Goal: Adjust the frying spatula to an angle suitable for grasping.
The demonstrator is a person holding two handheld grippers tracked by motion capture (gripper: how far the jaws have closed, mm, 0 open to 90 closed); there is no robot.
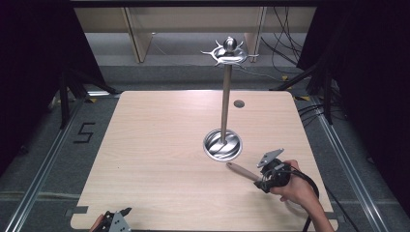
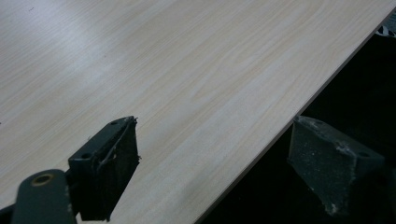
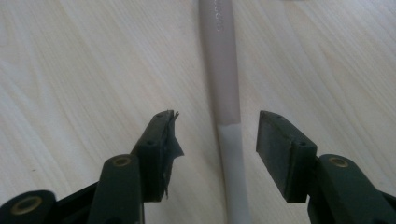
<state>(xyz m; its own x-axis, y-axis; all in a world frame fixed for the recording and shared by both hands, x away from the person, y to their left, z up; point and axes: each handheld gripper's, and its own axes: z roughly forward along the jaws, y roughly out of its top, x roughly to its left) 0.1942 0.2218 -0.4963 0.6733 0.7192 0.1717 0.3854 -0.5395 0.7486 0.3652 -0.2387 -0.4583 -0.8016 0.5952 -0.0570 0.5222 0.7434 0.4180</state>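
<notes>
Utensil handle point(image 3: 223, 88), beige with a paler lower part, possibly a spatula's: lies flat on the desk point(image 1: 159, 145), near the steel stand point(image 1: 223, 144) base. Right hand-held gripper point(image 3: 217, 135): jaws half open, straddling the handle, pads clear of it. Left hand-held gripper point(image 2: 212, 154): jaws wide apart, empty, at the desk's near edge.

A black figure "5" point(image 1: 83, 133) was marked on the grey floor left of the table, beside the metal rail, in the high view. In the right gripper view, a short line of pale embossed or printed characters point(image 3: 218, 16) ran along the upper part of the beige utensil handle point(image 3: 223, 84), too small and blurred to be read. No other writing, label or brand could be made out on the table, the stand or the grippers.
</notes>
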